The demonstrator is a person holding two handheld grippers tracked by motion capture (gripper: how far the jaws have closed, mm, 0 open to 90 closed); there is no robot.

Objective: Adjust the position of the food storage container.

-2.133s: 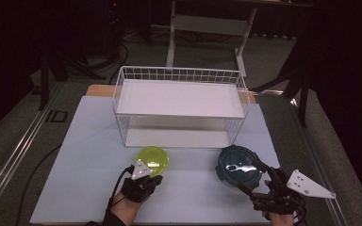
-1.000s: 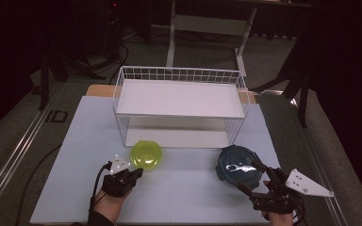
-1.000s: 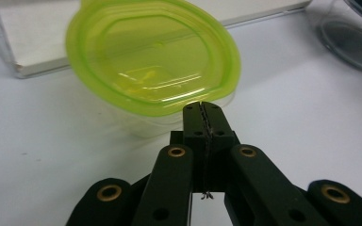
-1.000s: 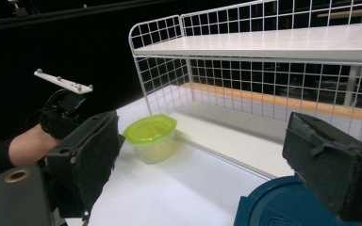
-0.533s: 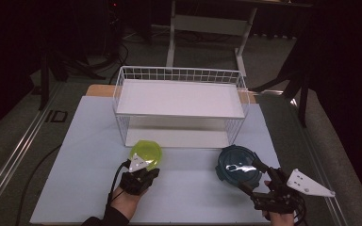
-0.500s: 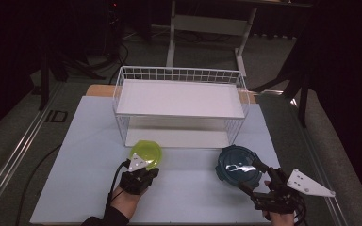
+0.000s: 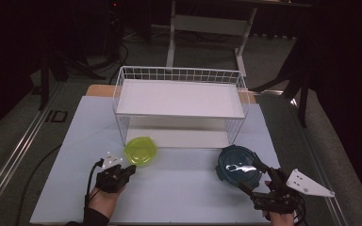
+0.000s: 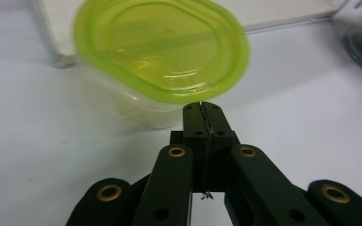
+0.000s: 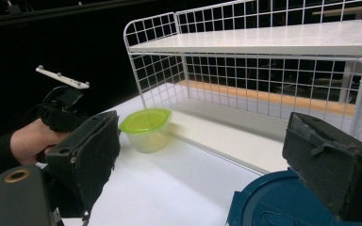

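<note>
A clear tub with a lime-green lid [image 7: 141,150] stands on the white mat in front of the wire rack. It appears close up in the left gripper view [image 8: 160,47] and farther off in the right gripper view [image 9: 146,127]. My left gripper [image 7: 130,169] is shut with nothing between its jaws, its tips [image 8: 201,106] right at the tub's near side just under the lid rim; contact is unclear. A dark blue round lidded container [image 7: 235,165] sits at the right. My right gripper [image 7: 257,174] stands open at its near edge [image 9: 273,202], pads [image 9: 94,150] wide apart.
A white wire rack [image 7: 179,101] with a raised shelf and a lower board stands behind both containers, seen also in the right gripper view [image 9: 264,42]. The white mat [image 7: 184,188] lies between the hands. Dark floor and stand legs surround the table.
The left gripper swung right toward the green-lidded tub half a second ago and has since drawn back left. The right gripper and both containers have stayed put.
</note>
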